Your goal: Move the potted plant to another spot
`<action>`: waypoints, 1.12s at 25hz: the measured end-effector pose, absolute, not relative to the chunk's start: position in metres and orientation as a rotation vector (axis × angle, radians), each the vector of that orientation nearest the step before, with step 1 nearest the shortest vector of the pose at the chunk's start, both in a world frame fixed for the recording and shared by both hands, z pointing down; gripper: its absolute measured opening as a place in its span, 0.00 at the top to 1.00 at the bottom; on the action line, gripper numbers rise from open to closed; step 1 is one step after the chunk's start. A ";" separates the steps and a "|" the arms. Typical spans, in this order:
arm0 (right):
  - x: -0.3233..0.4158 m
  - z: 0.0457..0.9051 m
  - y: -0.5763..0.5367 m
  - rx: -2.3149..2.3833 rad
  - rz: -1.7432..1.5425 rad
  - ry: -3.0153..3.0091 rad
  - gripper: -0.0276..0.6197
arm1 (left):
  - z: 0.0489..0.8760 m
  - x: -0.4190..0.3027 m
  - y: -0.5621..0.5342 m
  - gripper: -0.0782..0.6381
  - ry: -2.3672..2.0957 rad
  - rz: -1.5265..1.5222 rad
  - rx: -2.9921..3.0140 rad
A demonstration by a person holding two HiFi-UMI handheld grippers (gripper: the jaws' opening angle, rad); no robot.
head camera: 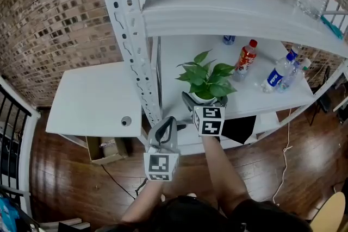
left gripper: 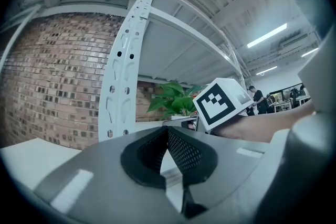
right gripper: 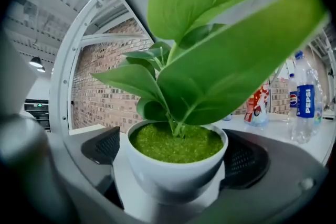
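Potted plant (right gripper: 220,76) stands on the shelf (head camera: 173,51) between the right tongs' (right gripper: 174,157) wide-spread pads, not yet pinched, lined up for lifting; left tongs (left gripper: 167,157), closed and empty, hang back.

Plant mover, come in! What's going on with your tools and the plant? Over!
Left tool shut, empty. Right tool open around potted plant, not squeezing yet. It stands upright on shelf. Bottles farther right, apart from it.

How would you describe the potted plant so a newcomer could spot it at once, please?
Find the white metal shelving unit by the brick wall. On the shelf under its top one stands a broad-leaved green plant in a round white pot. Its neighbours are all plastic bottles.
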State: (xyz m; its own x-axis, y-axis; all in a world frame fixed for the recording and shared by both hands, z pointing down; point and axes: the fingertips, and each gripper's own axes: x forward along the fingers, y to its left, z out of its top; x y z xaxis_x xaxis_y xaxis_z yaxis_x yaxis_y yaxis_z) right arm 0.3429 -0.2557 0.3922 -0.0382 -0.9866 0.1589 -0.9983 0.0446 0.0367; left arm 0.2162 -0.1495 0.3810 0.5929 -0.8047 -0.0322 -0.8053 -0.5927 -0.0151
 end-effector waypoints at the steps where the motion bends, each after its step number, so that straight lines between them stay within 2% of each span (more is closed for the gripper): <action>1: 0.344 0.392 -0.257 2.088 0.126 -2.155 0.06 | 0.381 0.215 -0.150 0.88 1.404 0.033 -2.779; 2: 0.346 0.392 -0.257 2.103 0.121 -2.145 0.06 | 0.381 0.213 -0.151 0.88 1.403 0.032 -2.780; 5: 0.351 0.390 -0.257 2.131 0.110 -2.128 0.18 | 0.382 0.210 -0.152 0.88 1.404 0.030 -2.783; 6: 0.352 0.390 -0.258 2.132 0.111 -2.129 0.19 | 0.382 0.209 -0.153 0.88 1.406 0.030 -2.784; 15: 0.347 0.386 -0.244 2.115 0.097 -2.159 0.19 | 0.379 0.205 -0.149 0.88 1.403 0.040 -2.786; 28: 0.327 0.374 -0.143 2.037 0.054 -2.255 0.19 | 0.371 0.214 -0.122 0.88 1.450 0.078 -2.772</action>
State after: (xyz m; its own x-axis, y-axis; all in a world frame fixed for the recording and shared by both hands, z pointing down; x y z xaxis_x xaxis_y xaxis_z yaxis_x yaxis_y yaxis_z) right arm 0.3265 -0.1429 0.3742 -0.0988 -0.9902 0.0991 -0.9938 0.1034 0.0420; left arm 0.2138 -0.1222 0.3713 0.5696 -0.8204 -0.0500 -0.8210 -0.5708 0.0122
